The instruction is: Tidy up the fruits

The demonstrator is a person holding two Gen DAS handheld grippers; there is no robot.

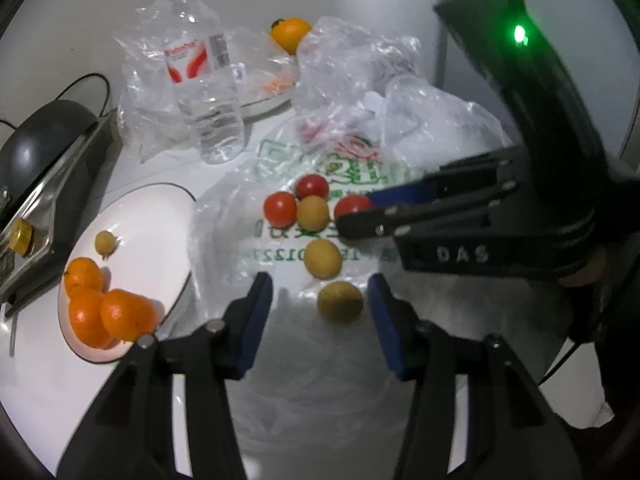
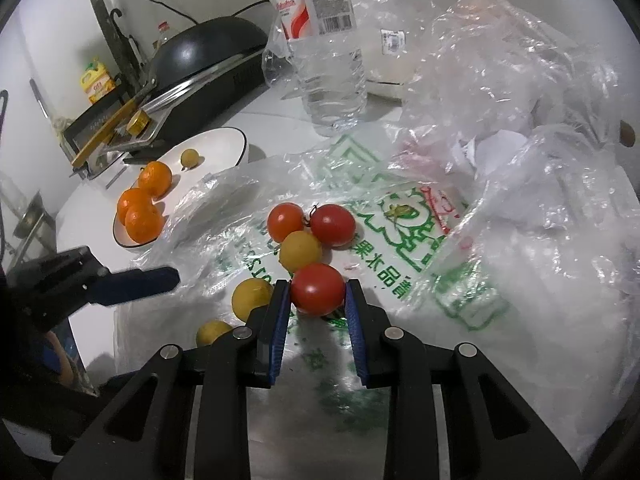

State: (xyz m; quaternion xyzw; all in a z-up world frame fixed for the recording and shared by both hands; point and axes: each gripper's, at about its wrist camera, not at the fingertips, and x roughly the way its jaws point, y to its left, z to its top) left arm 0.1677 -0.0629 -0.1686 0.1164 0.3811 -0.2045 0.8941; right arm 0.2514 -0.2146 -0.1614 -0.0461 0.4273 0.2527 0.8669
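The right gripper brackets a red cherry tomato on the printed plastic bag. Both blue pads stand at the tomato's sides, apparently in contact; whether full clamping force is applied cannot be told. The tomato rests on the bag, touching a yellow fruit behind it. Two further red tomatoes lie just beyond, and two more yellow fruits lie to the left.

The left gripper hovers with fingers spread wide and empty. A yellow fruit lies between its fingertips, nearer the right-hand pad and touching neither.

The white plate sits beside the bag. It holds three oranges and one small yellow fruit. A water bottle stands behind the bag.

Handling assessment: the tomato is judged light, smooth-skinned and soft. Excess force is likely to split the skin; too little is likely to let it slip. Recommended hold is across the widest part, pads centred, as now positioned. The bag film underneath is loose and slippery, so neighbouring fruit may roll when the tomato lifts.
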